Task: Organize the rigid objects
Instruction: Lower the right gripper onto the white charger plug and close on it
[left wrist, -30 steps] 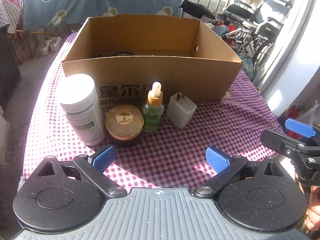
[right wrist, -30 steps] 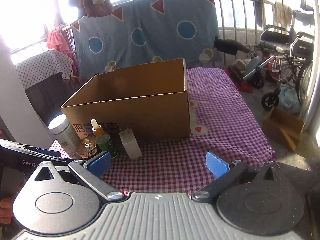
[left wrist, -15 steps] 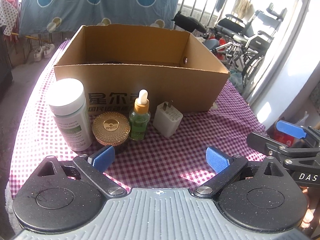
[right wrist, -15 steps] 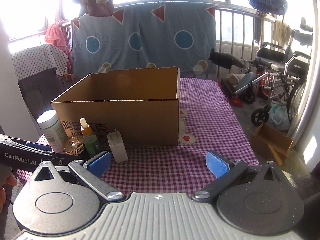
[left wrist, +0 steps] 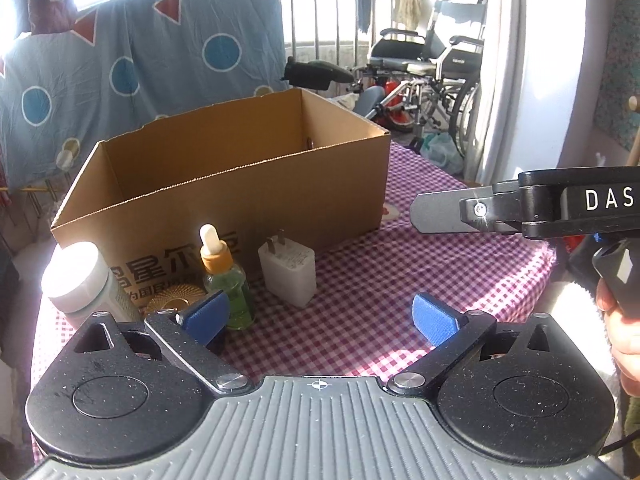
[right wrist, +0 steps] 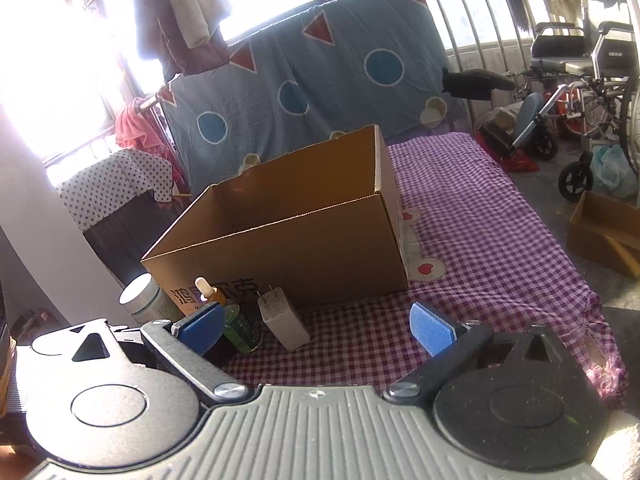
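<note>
An open cardboard box (left wrist: 224, 184) stands on the purple checked tablecloth (left wrist: 420, 272). In front of it stand a white-capped bottle (left wrist: 76, 280), a gold-lidded jar (left wrist: 172, 300), a green dropper bottle (left wrist: 226, 280) and a white plug adapter (left wrist: 288, 274). My left gripper (left wrist: 320, 316) is open and empty, just short of the row. My right gripper (right wrist: 316, 324) is open and empty, also before the row; its side shows in the left wrist view (left wrist: 520, 204). The right wrist view shows the box (right wrist: 288, 232), adapter (right wrist: 282, 318), dropper bottle (right wrist: 236, 320) and white-capped bottle (right wrist: 144, 300).
A blue patterned sheet (right wrist: 320, 80) hangs behind the table. A wheelchair (right wrist: 580, 80) and a small cardboard box (right wrist: 604, 228) stand on the floor to the right. The tablecloth's right edge (right wrist: 592, 300) drops off near my right gripper.
Both grippers have dropped lower and tilted up, closer to the row of objects. The right gripper has moved up alongside the left one. The objects have not moved.
</note>
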{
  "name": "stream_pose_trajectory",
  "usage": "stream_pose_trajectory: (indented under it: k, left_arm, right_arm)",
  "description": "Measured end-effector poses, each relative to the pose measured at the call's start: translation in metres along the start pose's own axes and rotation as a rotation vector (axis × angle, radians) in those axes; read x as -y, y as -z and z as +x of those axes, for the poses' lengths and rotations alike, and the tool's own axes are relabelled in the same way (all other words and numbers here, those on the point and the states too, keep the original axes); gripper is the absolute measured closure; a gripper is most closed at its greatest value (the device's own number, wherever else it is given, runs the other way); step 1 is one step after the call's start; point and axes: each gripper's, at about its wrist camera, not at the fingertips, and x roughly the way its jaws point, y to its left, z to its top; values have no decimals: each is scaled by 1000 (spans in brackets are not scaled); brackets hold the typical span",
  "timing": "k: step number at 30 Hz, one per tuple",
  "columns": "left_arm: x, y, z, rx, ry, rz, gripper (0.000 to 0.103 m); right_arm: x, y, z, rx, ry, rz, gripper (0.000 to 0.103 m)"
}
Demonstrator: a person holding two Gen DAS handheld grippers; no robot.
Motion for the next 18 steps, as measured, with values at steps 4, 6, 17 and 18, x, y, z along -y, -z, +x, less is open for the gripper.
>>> stream_pose_trajectory:
  k: [4,6,17,18]
  left_arm:
    - [4,0,15,4,19,30,12]
    - [5,0,25,-7,13,37,25]
    - [7,-3,56,-53,-56,51,44]
    - [7,-3,58,-56,-63,49,44]
  right_arm:
    - [-4,-4,21,-20,-56,29,22]
    - [-3,-6,34,-38,-84,52,31]
    - [11,-16,94,-156,-240,129,65]
    - [12,-16,100,-163,-249,136,67]
